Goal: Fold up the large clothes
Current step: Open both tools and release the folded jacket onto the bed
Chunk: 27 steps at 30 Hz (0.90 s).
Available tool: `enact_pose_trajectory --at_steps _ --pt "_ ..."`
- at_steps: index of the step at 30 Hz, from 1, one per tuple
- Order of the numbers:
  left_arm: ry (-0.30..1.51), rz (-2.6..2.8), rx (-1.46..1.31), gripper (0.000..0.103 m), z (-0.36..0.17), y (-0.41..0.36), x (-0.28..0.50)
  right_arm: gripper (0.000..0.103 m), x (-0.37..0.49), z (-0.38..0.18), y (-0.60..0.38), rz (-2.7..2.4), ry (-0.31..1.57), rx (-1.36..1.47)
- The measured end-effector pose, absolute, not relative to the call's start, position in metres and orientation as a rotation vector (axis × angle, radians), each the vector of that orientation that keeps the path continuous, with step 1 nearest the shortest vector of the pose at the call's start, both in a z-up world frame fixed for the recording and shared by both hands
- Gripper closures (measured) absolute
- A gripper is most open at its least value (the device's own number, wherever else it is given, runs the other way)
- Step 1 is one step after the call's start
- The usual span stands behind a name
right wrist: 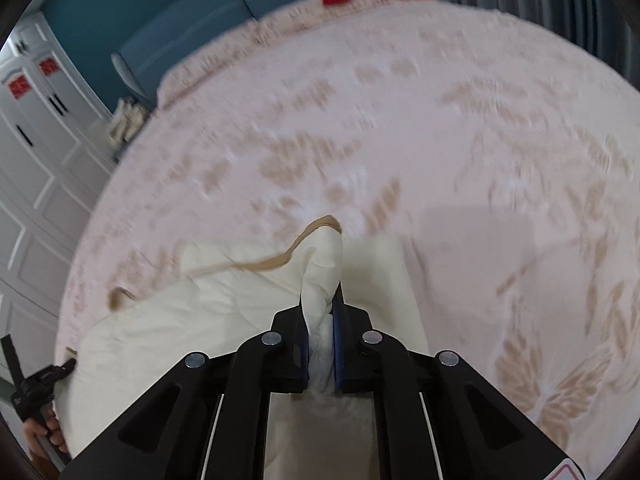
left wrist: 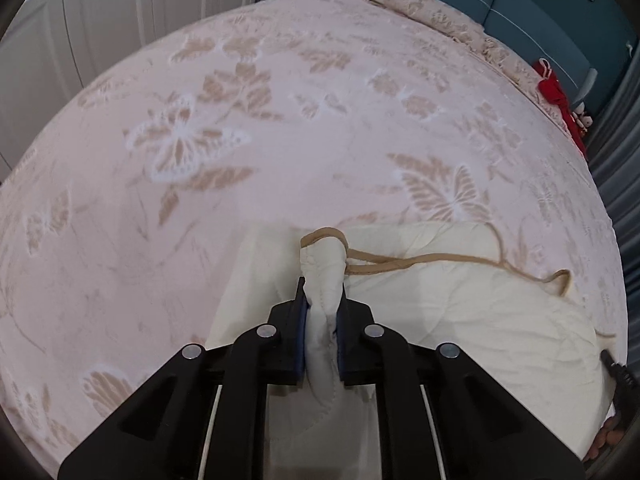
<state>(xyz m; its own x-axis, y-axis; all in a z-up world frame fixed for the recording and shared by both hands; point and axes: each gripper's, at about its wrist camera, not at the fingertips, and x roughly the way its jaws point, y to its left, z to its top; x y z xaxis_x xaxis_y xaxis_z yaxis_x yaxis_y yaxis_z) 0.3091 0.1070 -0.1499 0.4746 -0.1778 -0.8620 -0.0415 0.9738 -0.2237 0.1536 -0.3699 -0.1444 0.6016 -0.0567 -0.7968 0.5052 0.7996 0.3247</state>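
Note:
A cream quilted garment with tan trim (left wrist: pixel 460 312) lies on a pink bedspread with butterfly print (left wrist: pixel 280 120). My left gripper (left wrist: pixel 322 292) is shut on a bunched corner of the garment, which sticks up between the jaws. In the right wrist view the same garment (right wrist: pixel 192 304) spreads to the left, and my right gripper (right wrist: pixel 320 300) is shut on another bunched corner. Both corners are held a little above the bed. The other gripper shows at the frame edge in each view, at the right (left wrist: pixel 618 372) and at the left (right wrist: pixel 36 384).
The pink bedspread (right wrist: pixel 460 140) fills most of both views. A teal headboard (left wrist: pixel 520 4) and a red cloth (left wrist: pixel 556 92) lie at the far side. White wardrobe doors (right wrist: pixel 36 152) stand to the left. Grey curtains (left wrist: pixel 616 152) hang at the right.

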Motion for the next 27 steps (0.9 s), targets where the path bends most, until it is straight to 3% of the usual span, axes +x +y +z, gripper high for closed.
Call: enact_pose_trajectory --at_steps 9,11,12,13,15,17,19,24,26,27 --pt "1.032 -0.044 -0.097 0.085 -0.162 0.092 0.301 0.091 0.163 -0.166 -0.370 -0.358 0.925 0.532" --pt "1.030 -0.037 -0.075 0.075 -0.154 0.093 0.299 0.083 0.160 -0.157 -0.372 -0.360 0.939 0.546" --pt "1.025 -0.014 -0.054 0.065 -0.146 0.094 0.297 0.068 0.156 -0.144 -0.372 -0.401 0.938 0.528" --pt "1.010 0.017 -0.030 0.054 -0.136 0.094 0.292 0.060 0.150 -0.134 -0.371 -0.439 0.919 0.508" --pt "0.922 0.005 -0.023 0.054 -0.102 0.094 0.275 0.060 0.135 -0.101 -0.362 -0.472 0.823 0.463" --pt "0.846 -0.045 -0.038 0.044 -0.070 0.083 0.262 0.060 0.131 -0.067 -0.338 -0.392 0.737 0.421" --pt "0.808 -0.128 -0.052 0.042 -0.048 0.055 0.255 0.060 0.143 -0.053 -0.307 -0.288 0.728 0.392" --pt "0.891 -0.241 0.021 0.043 -0.071 -0.018 0.268 0.066 0.196 -0.071 -0.219 -0.043 0.844 0.273" --pt "0.945 -0.243 0.039 0.049 -0.096 -0.035 0.275 0.067 0.217 -0.092 -0.195 0.009 0.920 0.251" --pt "0.966 -0.234 0.044 0.050 -0.105 -0.039 0.277 0.072 0.220 -0.099 -0.189 0.021 0.940 0.247"
